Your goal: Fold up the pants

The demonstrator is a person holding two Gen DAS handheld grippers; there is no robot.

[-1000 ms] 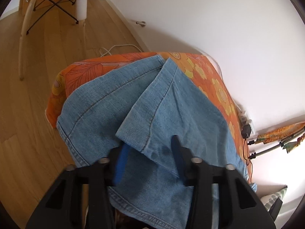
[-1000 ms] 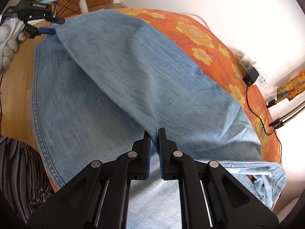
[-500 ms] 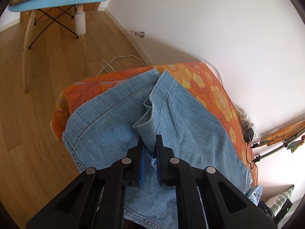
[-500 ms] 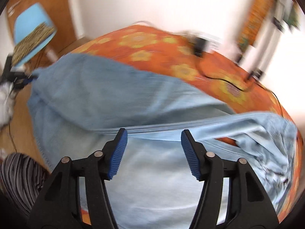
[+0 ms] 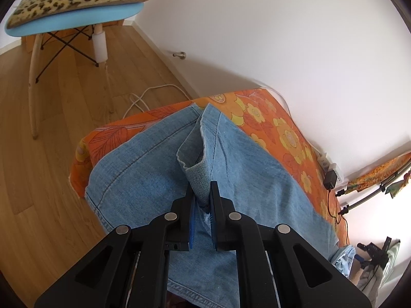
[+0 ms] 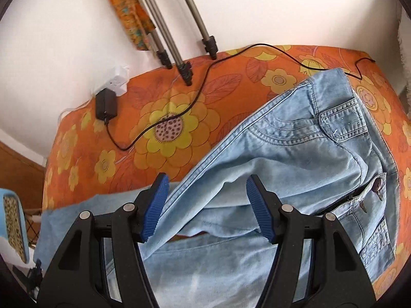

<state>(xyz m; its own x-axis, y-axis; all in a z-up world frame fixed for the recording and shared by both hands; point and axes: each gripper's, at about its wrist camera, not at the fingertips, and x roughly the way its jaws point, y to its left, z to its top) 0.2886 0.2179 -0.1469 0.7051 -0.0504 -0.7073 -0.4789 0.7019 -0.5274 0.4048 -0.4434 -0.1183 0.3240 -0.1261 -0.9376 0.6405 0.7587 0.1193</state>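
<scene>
Light blue jeans lie on an orange flowered cloth. In the left wrist view my left gripper is shut on the hem of the upper pant leg and holds it raised above the lower leg. In the right wrist view my right gripper is open and empty, just above the jeans' upper thigh. The waistband with pocket and buttons lies to its right.
A black cable and a plug adapter lie on the cloth near the wall. Tripod legs rest at the back edge. A blue chair with a leopard cushion stands on the wooden floor beyond the table's end.
My left gripper closed on the pant leg hem and lifted it. My right gripper let go of the denim, opened, and swung right toward the waistband end.
</scene>
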